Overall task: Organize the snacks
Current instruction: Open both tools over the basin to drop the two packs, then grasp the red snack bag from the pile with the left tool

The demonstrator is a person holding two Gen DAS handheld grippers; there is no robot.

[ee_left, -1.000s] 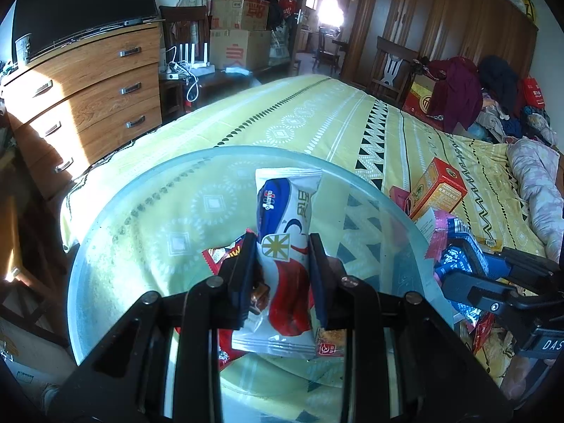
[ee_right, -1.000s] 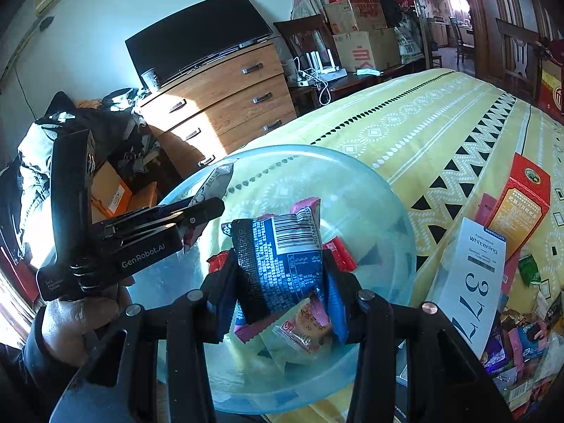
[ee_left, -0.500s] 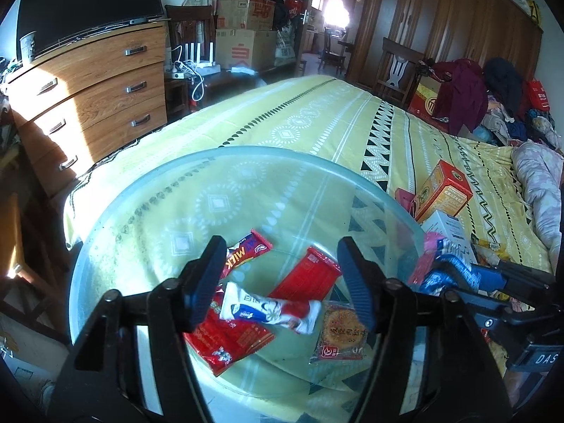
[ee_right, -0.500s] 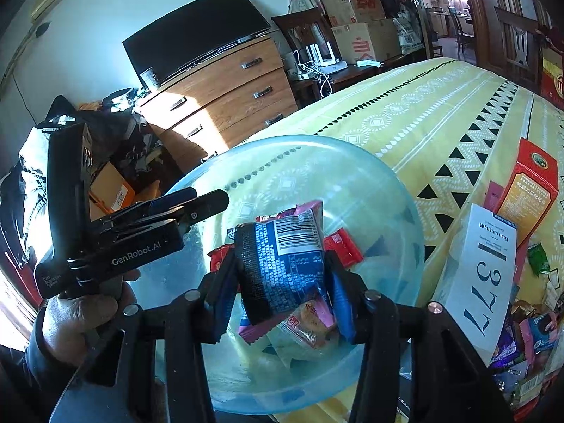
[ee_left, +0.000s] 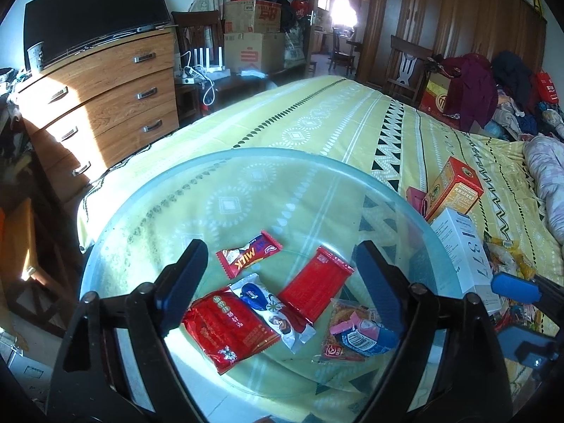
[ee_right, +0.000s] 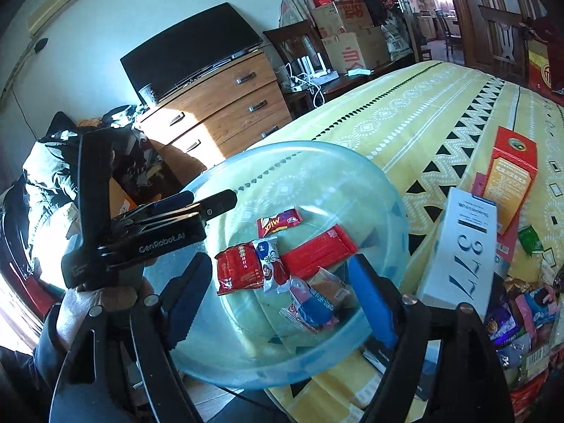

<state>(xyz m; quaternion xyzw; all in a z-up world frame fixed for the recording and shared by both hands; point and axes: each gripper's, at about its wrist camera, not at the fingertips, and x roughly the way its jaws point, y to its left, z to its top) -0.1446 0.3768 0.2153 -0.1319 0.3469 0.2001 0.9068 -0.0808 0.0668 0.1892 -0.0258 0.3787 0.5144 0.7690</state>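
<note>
Snack packets [ee_left: 268, 303] loose in clear bowl [ee_left: 148, 218] on bed [ee_left: 335, 127], left tool [ee_left: 278, 282] and right tool [ee_right: 282, 289] both opening, nothing gripped.

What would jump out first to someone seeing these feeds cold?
The big clear glass bowl at the near corner of the yellow patterned bed, with bright red snack packets and a blue-and-pink packet lying inside. Both grippers frame it, left gripper and right gripper, jaws opening with nothing pinched between them. Right of the bowl stands a white box printed 377 beside an orange carton.
</note>
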